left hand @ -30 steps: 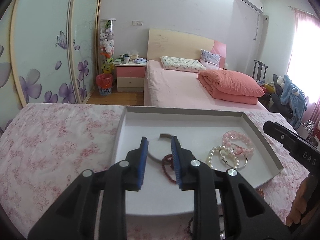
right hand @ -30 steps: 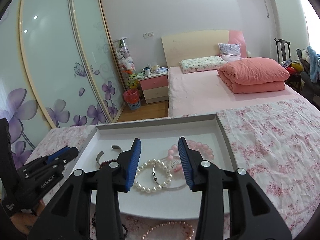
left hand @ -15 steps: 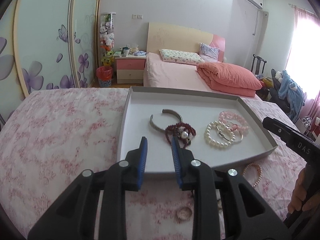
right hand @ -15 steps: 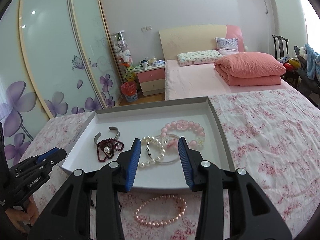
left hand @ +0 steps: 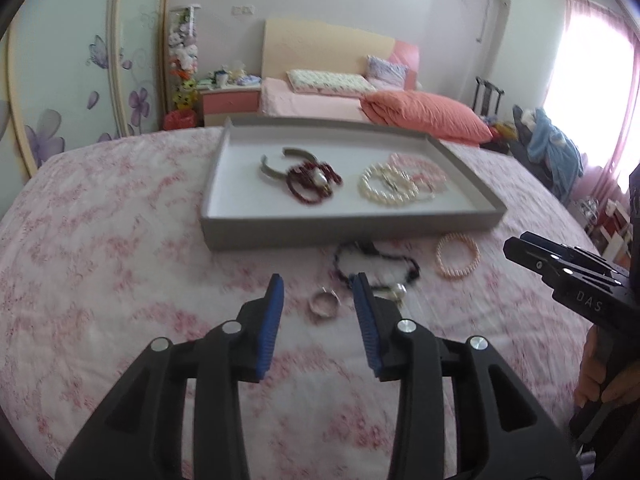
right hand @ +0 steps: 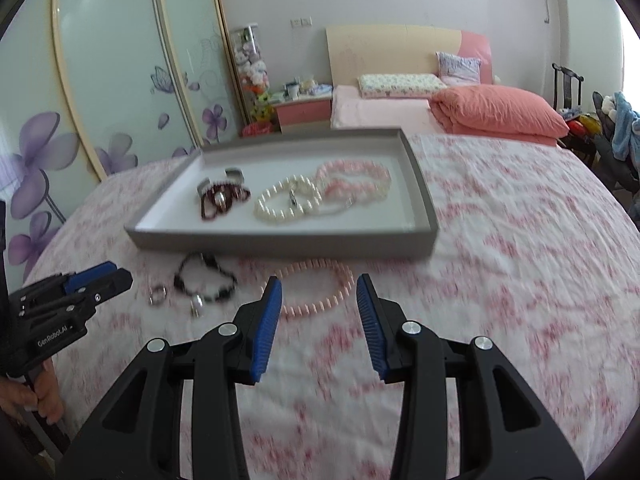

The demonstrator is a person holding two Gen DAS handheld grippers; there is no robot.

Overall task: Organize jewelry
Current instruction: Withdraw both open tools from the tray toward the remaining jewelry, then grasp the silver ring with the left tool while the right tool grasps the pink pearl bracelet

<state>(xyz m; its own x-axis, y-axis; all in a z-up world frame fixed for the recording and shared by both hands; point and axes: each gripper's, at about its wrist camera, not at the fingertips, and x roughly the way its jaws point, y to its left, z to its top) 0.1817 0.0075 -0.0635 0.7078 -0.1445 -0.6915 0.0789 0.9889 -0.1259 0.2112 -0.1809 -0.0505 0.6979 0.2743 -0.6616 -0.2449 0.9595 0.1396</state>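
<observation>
Surface: floral bedspread [left hand: 100, 280], grey tray [left hand: 344, 229] on it.
Left gripper [left hand: 318, 286]: fingers spreading, empty, over silver ring [left hand: 323, 305].
Right gripper [right hand: 319, 286]: fingers apart, empty, above pink bracelet [right hand: 316, 292] by tray's near edge.

"DAS" on the right tool [left hand: 532, 254], "GenRobot.AI" on the left tool [right hand: 108, 276]

My left-hand camera looks forward and down between its blue-padded fingers [left hand: 276, 312] across the pink floral bedspread [left hand: 100, 264] toward the shallow grey cardboard tray [left hand: 344, 230]; my right-hand camera does likewise from further right. Both share the tray [right hand: 280, 238] and the far bed.
</observation>
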